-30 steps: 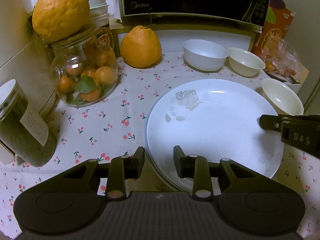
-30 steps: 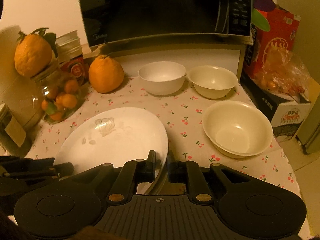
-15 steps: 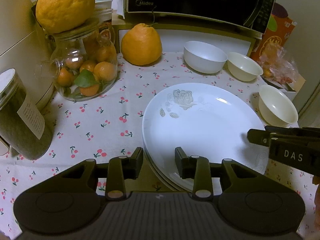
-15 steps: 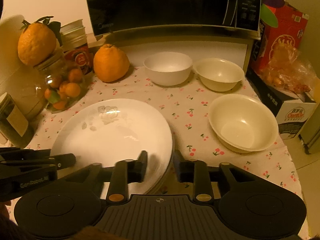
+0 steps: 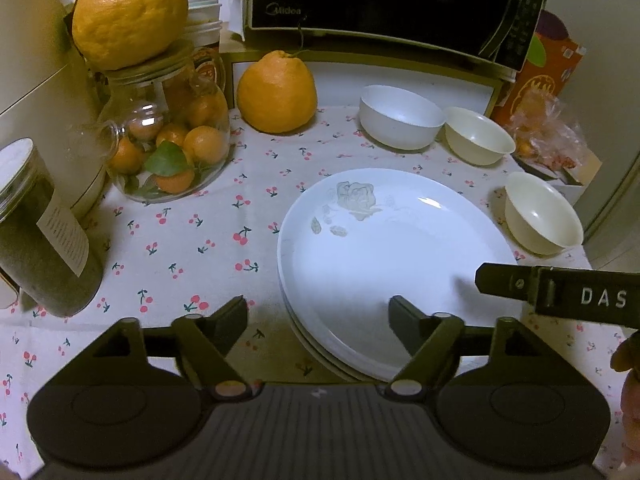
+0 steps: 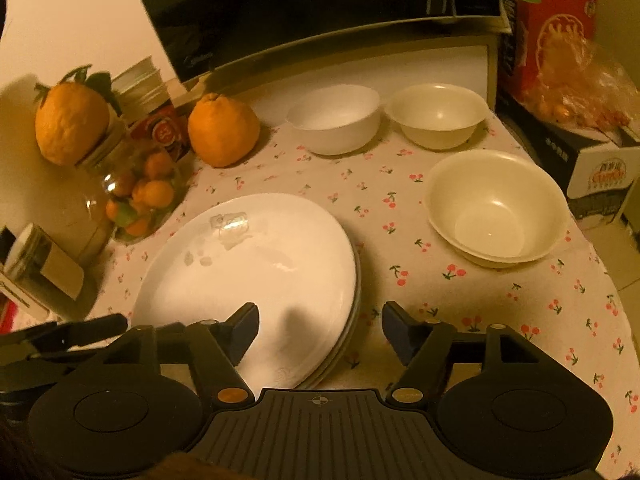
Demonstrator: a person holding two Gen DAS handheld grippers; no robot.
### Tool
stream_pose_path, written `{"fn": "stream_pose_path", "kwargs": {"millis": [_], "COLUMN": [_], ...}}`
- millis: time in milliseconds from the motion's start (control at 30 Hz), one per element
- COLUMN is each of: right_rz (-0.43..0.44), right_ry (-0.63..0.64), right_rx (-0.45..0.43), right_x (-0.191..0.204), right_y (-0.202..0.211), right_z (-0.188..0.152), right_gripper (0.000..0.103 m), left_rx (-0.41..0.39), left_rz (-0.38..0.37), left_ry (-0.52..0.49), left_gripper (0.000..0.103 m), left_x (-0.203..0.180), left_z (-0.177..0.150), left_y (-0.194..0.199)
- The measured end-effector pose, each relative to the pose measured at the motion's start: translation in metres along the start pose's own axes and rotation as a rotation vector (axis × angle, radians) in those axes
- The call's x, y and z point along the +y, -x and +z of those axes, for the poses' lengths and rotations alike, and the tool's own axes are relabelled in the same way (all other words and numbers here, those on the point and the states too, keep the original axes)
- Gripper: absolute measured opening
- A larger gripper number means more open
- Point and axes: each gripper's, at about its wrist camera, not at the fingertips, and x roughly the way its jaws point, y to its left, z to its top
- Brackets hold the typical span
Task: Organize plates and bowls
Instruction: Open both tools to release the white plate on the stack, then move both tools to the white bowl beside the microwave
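Left gripper: your jaws are opening, already wide, pads clear of everything; the near-left rim of the plate stack sits between them, unpressed.
Right gripper: your jaws are opening too, spread wide and gripping nothing; they straddle the stack's near-right edge without touching it.
Other gripper in view: from your left camera the right gripper's finger reaches over the stack's right side; from your right camera the left gripper shows dark at the lower left.
Plate stack: white plates lying flat on the cherry-print tablecloth, the top one with a faint rose pattern near its far edge.
Nearest bowl: cream, upright, on the cloth right of the stack and apart from it.
Far bowls: a white bowl and a cream bowl just beside each other, in front of the microwave.
Left side: a glass jar of small oranges with a large citrus on top, another citrus near it, and a dark lidded jar closer to you.
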Motion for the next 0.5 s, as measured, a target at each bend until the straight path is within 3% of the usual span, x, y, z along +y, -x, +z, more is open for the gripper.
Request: {"fn": "stream_pose_path", "kwargs": {"millis": [167,500], "right_rz": [0.024,0.134], "right_ry": [-0.027,-0.237], "right_rx": [-0.014,-0.051], "right_x": [-0.009,-0.041], "right_y": [0.009,0.034], "right_z": [0.003,0.025], "right_gripper": [0.082,0.094], "left_rx": [-0.021,-0.003], "left_rz": [0.012,0.007], "left_ry": [0.02,0.124], "left_gripper": [0.095,0.102], "left_x": [-0.001,0.0], "left_z": [-0.001,0.008], "left_y": [0.008,0.011]}}
